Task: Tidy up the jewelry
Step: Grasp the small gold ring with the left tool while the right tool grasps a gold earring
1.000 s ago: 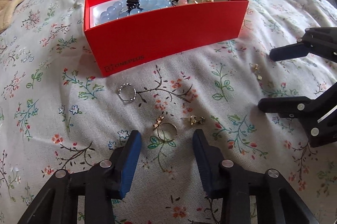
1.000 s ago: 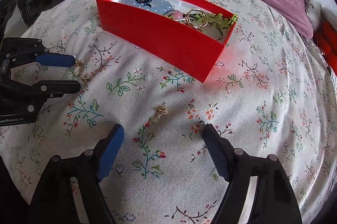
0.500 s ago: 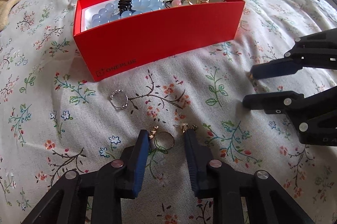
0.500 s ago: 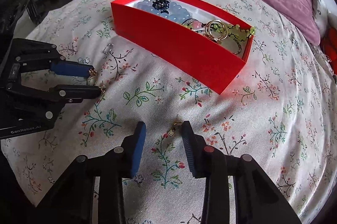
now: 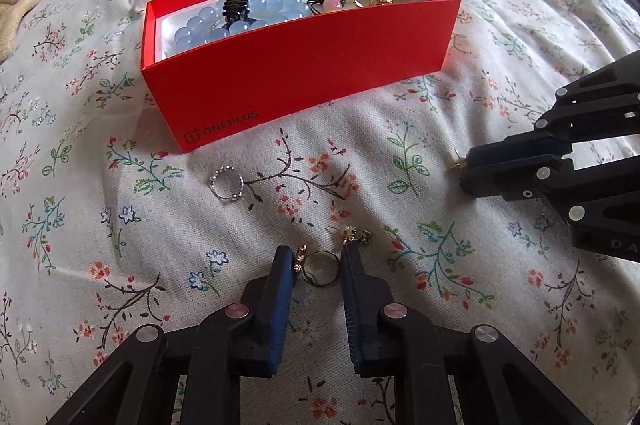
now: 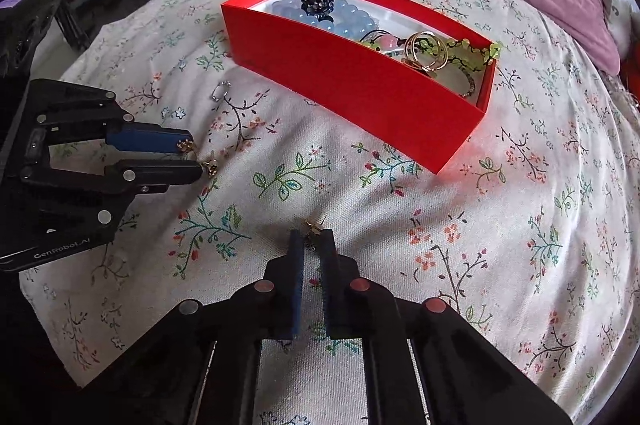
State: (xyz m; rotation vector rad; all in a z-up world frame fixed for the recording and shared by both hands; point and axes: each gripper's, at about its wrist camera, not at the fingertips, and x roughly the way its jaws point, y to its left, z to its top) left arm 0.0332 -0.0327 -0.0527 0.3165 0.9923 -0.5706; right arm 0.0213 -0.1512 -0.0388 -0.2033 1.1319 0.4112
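Gold ring: lies flat on the flowered bedspread, right between the tips of the left gripper, with a small gold charm against the inner face of one finger.
Left gripper: jaws narrowed around the ring, gap visible on both sides, so not clamped yet, by my read.
Earring: sits at the very tips of the right gripper, post sticking out ahead.
Right gripper: nearly closed, only a thin slit between the fingers; seems to be pinching the earring, though contact is hard to confirm.
Second earring: just ahead of the left gripper's right-hand finger, touching or nearly so.
Silver ring: farther ahead and to the left, well apart.
Red box: beyond both grippers, already holding blue beads and green beads.
Risk, ring: a flat thin band on soft cloth could skate out or tip as the jaws close.
Risk, charm: may get caught and dragged along.
Risk, earring: tiny tip grip, could drop on the lift.
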